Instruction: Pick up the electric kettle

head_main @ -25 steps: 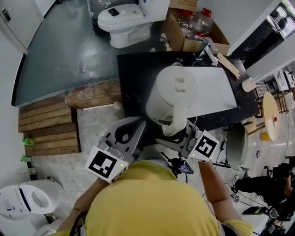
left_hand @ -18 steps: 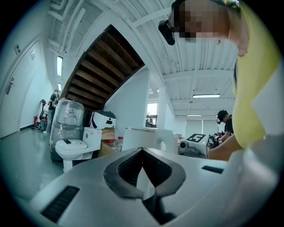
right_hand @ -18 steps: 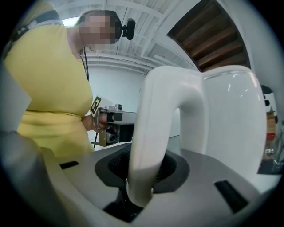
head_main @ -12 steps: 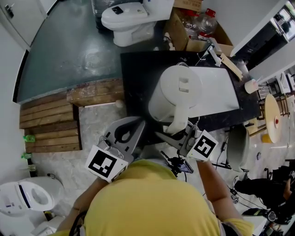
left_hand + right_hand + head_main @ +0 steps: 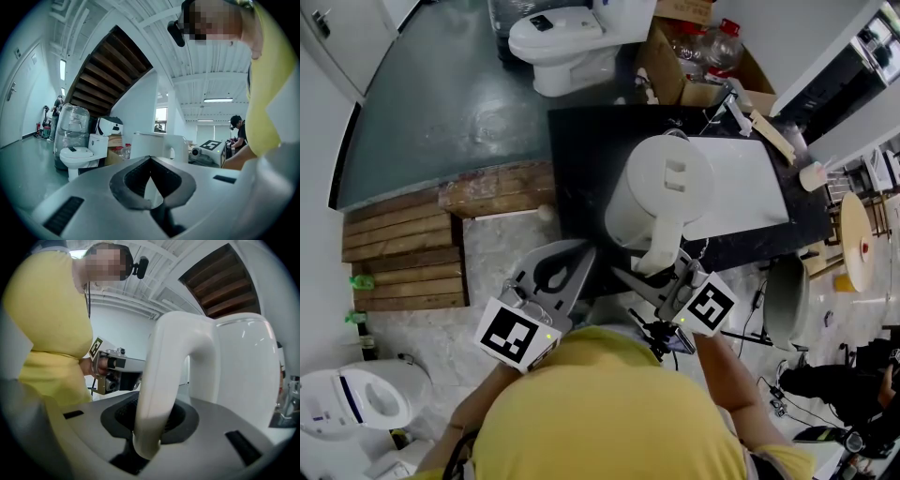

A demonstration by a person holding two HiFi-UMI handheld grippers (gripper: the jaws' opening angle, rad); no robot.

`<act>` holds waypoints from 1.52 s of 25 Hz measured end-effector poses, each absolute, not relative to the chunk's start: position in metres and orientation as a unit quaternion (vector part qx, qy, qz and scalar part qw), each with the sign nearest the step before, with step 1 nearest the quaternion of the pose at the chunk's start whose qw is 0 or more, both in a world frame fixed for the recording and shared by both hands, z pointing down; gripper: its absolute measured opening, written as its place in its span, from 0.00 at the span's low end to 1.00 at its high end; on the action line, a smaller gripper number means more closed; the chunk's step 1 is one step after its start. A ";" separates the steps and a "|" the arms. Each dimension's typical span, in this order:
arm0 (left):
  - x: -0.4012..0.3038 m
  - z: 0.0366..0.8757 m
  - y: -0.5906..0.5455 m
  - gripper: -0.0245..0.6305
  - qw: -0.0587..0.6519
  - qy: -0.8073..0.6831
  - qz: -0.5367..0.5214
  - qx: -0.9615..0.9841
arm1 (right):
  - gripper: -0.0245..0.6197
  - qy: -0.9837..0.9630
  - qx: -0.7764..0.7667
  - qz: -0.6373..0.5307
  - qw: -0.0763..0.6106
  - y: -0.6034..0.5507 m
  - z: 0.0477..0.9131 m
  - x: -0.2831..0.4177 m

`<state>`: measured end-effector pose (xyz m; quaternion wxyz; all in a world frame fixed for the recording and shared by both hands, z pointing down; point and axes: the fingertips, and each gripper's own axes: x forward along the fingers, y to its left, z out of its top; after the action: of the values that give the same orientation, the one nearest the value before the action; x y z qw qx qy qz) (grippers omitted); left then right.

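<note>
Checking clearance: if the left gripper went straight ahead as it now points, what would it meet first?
Probably the white kettle, dead ahead beyond the shut jaws of the left gripper; depth is unclear.

We see a black table (image 5: 581, 155). A white board (image 5: 745, 187) lies on its right part. A wooden stick (image 5: 766, 133) lies by the board's far right corner, and a kettle (image 5: 664, 187) is at its left edge.
</note>
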<state>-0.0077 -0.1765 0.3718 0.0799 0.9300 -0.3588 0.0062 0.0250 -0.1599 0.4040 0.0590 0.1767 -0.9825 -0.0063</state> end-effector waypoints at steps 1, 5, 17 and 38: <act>-0.008 0.372 -0.176 0.05 0.079 -0.359 0.006 0.930 | 0.20 -0.982 0.180 -0.004 0.057 -0.160 0.402 0.025; -0.011 0.371 -0.177 0.05 0.081 -0.361 0.001 0.929 | 0.20 -0.981 0.190 0.000 0.049 -0.163 0.394 0.027; -0.004 0.365 -0.178 0.05 0.076 -0.344 -0.013 0.936 | 0.20 -0.976 0.208 -0.020 0.064 -0.159 0.369 0.027; 0.037 0.354 -0.171 0.05 0.079 -0.274 -0.032 0.958 | 0.20 -0.928 0.370 -0.002 0.047 -0.149 0.339 0.068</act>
<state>0.0374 -0.1711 0.3539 0.0790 0.9581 -0.2736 -0.0317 0.0680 -0.1495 0.3390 0.0466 0.3705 -0.9277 -0.0018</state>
